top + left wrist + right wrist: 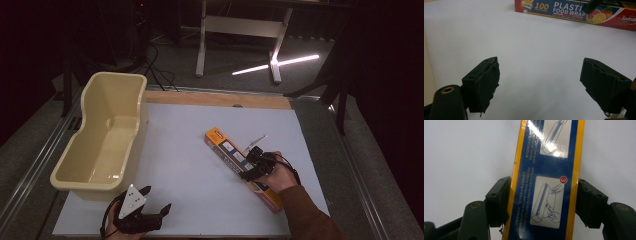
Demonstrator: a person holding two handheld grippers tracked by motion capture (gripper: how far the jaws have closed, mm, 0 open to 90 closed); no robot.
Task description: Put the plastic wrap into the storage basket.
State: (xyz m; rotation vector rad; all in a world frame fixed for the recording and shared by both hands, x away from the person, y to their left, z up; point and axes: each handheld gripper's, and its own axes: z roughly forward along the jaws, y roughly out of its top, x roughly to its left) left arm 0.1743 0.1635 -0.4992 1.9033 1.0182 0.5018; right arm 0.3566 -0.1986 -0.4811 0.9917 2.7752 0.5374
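Right gripper (pixel 543 202) clamps food wrap box (pixel 549 170); left gripper (pixel 540 82) gapes.

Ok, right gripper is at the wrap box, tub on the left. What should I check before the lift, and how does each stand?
1. Right gripper astride the box: ok, one jaw on each long side.
2. Pads pressing the box: ok, both meet its yellow edges in the right gripper view.
3. Grip near the box's middle: not ok, in the high view the gripper sits toward the near end, so the far end may sag.
4. Left gripper out of the way: ok, open, apart from the box.
5. Tub ready: ok, upright, nothing inside.
6. Box flap closed: cannot tell.
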